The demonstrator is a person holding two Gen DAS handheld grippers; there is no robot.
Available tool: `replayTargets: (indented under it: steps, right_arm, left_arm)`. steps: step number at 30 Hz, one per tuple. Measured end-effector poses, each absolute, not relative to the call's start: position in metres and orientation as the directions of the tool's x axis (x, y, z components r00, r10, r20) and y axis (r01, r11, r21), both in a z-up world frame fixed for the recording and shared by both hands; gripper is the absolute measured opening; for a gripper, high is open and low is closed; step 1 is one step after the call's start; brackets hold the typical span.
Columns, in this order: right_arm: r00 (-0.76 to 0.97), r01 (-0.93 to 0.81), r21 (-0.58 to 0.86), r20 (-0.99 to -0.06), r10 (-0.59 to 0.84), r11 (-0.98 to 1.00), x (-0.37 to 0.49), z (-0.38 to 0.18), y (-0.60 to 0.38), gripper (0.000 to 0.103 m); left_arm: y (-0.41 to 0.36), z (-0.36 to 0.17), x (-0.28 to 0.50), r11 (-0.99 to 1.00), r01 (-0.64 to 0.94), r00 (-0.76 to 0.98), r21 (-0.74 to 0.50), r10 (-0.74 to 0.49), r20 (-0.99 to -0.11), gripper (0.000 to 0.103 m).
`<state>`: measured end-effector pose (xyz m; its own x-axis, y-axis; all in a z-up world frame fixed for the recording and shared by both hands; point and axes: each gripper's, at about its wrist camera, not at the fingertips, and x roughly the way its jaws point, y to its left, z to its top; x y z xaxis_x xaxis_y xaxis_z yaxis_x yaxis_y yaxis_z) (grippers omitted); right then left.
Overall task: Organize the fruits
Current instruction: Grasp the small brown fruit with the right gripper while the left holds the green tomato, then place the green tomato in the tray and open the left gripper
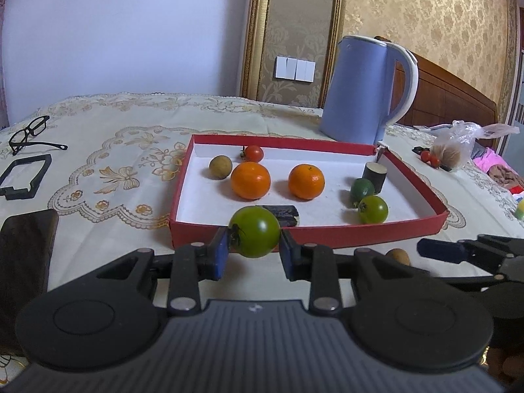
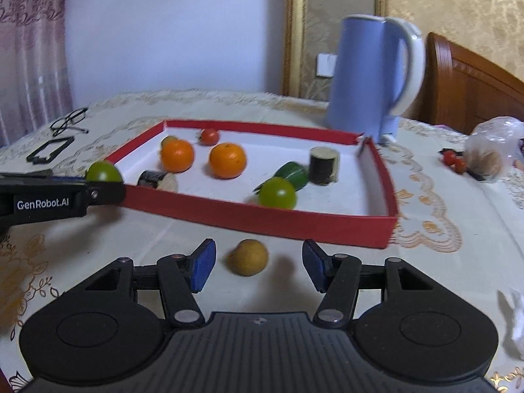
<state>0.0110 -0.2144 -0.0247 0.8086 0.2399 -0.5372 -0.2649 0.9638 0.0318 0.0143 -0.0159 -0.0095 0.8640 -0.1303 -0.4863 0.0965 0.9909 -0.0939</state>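
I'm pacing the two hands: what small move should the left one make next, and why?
Probably carry the green tomato forward over the red tray's near wall and release. The left gripper is shut on it just short of the tray, where other fruit already lies.

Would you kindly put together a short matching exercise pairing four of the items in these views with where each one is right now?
Items:
1. large green tomato
2. small brown fruit
3. two oranges
4. glasses

Places:
A. on the tablecloth, left of the red tray
B. clamped in the left gripper
C. inside the tray
D. on the cloth between the open fingers of the right gripper

Pairs: 1-B, 2-D, 3-C, 4-A
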Motion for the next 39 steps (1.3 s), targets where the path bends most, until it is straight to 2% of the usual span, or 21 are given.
replayTargets:
  steps: [5, 11, 18, 28, 39]
  right_arm:
    - [0.785, -0.281, 0.033, -0.567, 0.25, 0.959, 0.018, -0.029, -0.21, 0.038]
    - [0.783, -0.283, 0.039, -0.568, 0.254, 0.958, 0.018, -0.03, -0.211, 0.028]
    - [0.798, -0.272, 0.062, -0.544, 0.261, 0.96, 0.008, -0.028, -0.216, 0.027]
    - [0.832, -0.267, 0.095, -0.479, 0.279, 0.959, -0.014, -0.017, -0.234, 0.027]
    - [0.842, -0.256, 0.108, -0.463, 0.277, 0.96, -0.024, -0.017, -0.246, 0.027]
  left_arm:
    - [-0.016, -0.009, 0.014, 0.991, 0.096, 0.864, -0.093, -0.129, -0.486, 0.03]
    - [-0.016, -0.01, 0.014, 0.991, 0.097, 0.863, -0.095, -0.131, -0.488, 0.03]
    - [-0.014, -0.009, 0.017, 0.987, 0.116, 0.856, -0.109, -0.155, -0.492, 0.03]
    - [-0.036, 0.002, 0.032, 0.992, 0.117, 0.868, -0.037, -0.121, -0.481, 0.03]
    - [-0.068, 0.009, 0.065, 0.991, 0.121, 0.87, 0.051, -0.081, -0.486, 0.03]
